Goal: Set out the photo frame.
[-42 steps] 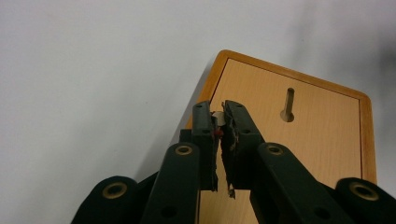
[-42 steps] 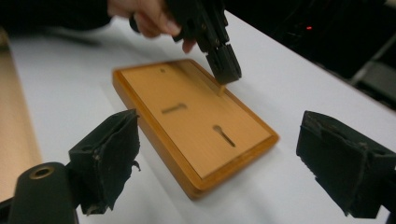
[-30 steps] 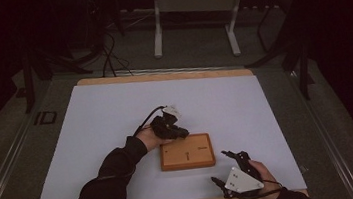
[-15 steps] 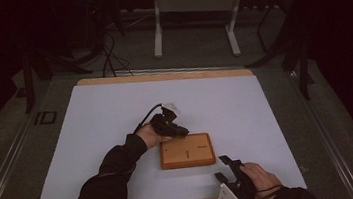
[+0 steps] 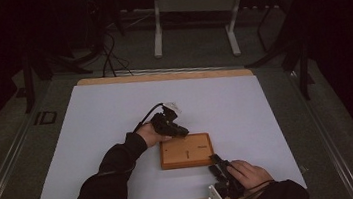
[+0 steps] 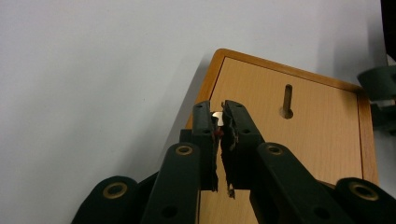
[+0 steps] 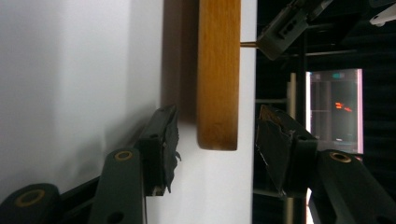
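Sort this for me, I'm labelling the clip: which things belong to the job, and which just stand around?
In the job:
- wooden board
- small metal piece pinched in the left gripper
- right gripper, its fingers either side of the board's corner

Standing around:
- white mat
- metal stand on the floor behind the table

Board (image 5: 186,151) flat on sheet (image 5: 116,116), near its front middle; sheet on table (image 5: 161,75). Left gripper (image 5: 180,129) over board's rear left corner, a small pin (image 6: 217,115) pinched between its jaws, just above the board's edge; slot (image 6: 287,100) in the board farther right in the left gripper view. Right gripper (image 5: 216,159) at board's front right corner, one jaw on either side of that corner, neither touching.
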Available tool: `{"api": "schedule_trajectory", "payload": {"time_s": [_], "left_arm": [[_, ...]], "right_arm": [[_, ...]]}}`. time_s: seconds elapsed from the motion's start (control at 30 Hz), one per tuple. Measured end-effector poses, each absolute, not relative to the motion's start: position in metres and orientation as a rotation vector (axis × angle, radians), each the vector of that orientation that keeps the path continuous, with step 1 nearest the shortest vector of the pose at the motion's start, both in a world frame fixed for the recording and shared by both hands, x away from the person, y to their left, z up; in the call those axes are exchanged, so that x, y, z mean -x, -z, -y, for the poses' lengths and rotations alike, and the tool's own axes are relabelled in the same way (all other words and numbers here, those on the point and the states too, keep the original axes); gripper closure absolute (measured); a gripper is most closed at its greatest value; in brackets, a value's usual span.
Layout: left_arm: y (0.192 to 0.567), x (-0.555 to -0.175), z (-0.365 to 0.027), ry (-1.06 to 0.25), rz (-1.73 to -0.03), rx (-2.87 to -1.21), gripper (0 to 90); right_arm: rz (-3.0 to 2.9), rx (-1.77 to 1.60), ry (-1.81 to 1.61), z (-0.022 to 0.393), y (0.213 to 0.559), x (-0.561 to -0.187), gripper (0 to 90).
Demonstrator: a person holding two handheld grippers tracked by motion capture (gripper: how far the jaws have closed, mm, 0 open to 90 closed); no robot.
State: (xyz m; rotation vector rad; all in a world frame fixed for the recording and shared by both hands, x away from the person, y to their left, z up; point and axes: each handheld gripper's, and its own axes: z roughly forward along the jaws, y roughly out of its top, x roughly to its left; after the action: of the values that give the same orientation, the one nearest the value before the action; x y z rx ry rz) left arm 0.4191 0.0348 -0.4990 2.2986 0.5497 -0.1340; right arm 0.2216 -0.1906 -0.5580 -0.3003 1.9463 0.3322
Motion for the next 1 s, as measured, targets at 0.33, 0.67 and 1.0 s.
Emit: {"api": "schedule_trajectory", "payload": {"time_s": [0.33,0.67,1.0], "left_arm": [[0.499,-0.418,-0.034,0.122,-0.544,-2.305,84.3],[0.496,-0.412,-0.033,0.043,-0.508,-2.308,73.5],[0.476,-0.394,-0.05,-0.063,-0.489,-2.201,26.8]], "right_arm": [[-1.948,0.298,-0.309,0.188,0.561,-0.227,66.9],[-1.972,0.321,-0.301,0.188,0.558,-0.229,67.1],[-2.068,0.289,-0.381,0.19,0.537,-0.238,67.1]]}}
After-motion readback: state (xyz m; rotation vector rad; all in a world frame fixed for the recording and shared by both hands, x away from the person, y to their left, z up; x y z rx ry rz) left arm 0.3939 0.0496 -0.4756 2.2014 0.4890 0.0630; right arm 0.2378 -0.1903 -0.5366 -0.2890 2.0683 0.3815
